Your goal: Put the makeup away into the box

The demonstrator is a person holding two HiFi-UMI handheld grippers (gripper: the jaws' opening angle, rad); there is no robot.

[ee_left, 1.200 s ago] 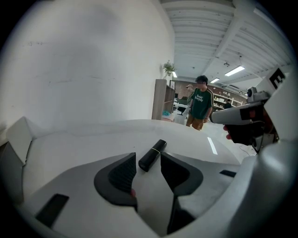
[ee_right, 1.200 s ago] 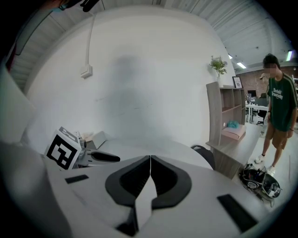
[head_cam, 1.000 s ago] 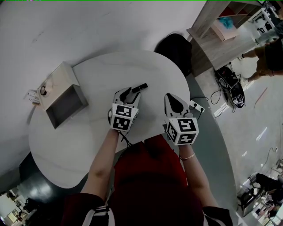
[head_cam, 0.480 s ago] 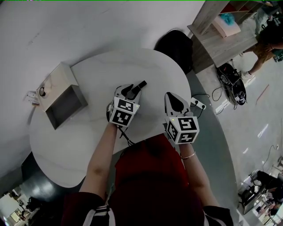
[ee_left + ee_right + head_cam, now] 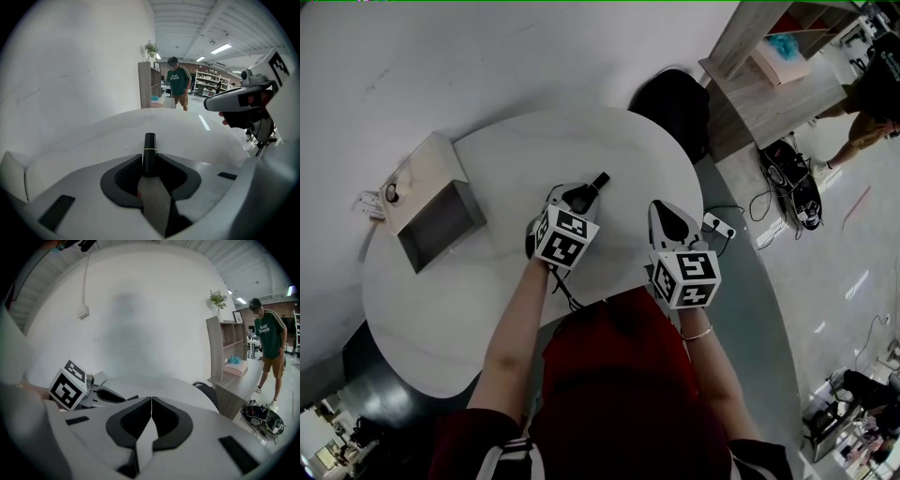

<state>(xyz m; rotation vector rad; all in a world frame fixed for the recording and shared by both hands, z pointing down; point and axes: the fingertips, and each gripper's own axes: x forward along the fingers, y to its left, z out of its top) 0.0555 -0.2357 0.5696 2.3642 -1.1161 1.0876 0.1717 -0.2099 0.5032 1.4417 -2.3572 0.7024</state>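
Note:
A black makeup tube (image 5: 598, 181) with a thin gold band lies on the white round table (image 5: 487, 291), just beyond my left gripper (image 5: 581, 195). In the left gripper view the tube (image 5: 149, 150) stands between the jaws of the left gripper (image 5: 149, 161), which are closing and touch it on both sides. My right gripper (image 5: 668, 214) hovers to the right over the table edge, shut with nothing in it (image 5: 151, 404). The open grey box (image 5: 476, 202) stands at the table's far left.
A black chair (image 5: 670, 103) stands behind the table. A wooden shelf (image 5: 769, 75) and a standing person (image 5: 269, 348) are at the right. A power strip (image 5: 717, 225) and cables lie on the floor. Small items (image 5: 370, 202) rest beside the box.
My left gripper has rolled a little and its jaws have come in around the black tube, whose tip now points further up. The right gripper has kept still.

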